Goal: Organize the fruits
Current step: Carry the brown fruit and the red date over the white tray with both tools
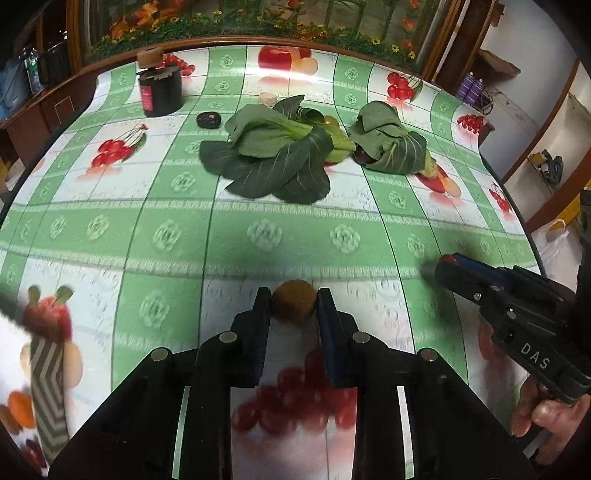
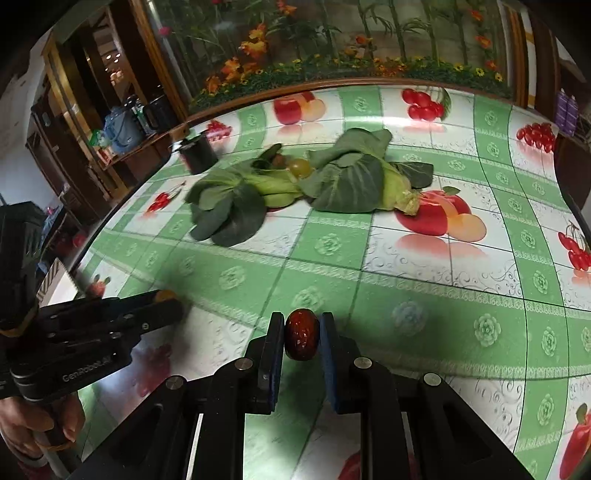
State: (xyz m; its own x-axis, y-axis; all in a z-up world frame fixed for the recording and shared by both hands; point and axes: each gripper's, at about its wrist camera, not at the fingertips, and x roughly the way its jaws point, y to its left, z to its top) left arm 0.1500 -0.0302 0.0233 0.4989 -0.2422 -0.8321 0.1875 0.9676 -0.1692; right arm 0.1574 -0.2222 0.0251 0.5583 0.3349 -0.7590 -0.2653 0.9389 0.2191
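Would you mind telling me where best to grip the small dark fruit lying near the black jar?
Grip the small dark fruit across its short middle, coming from above with fingers either side. It lies flat and low on the tablecloth, clear of the black jar and the leafy greens, so a top approach seems least likely to nudge anything.

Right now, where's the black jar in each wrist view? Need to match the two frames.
Left wrist view: the black jar stands upper left, near the table's far edge, left of the leafy greens.
Right wrist view: the black jar sits upper left of centre, at the far edge, blurred, again left of the leafy greens.
Shared landmark: the flower mural behind the table.
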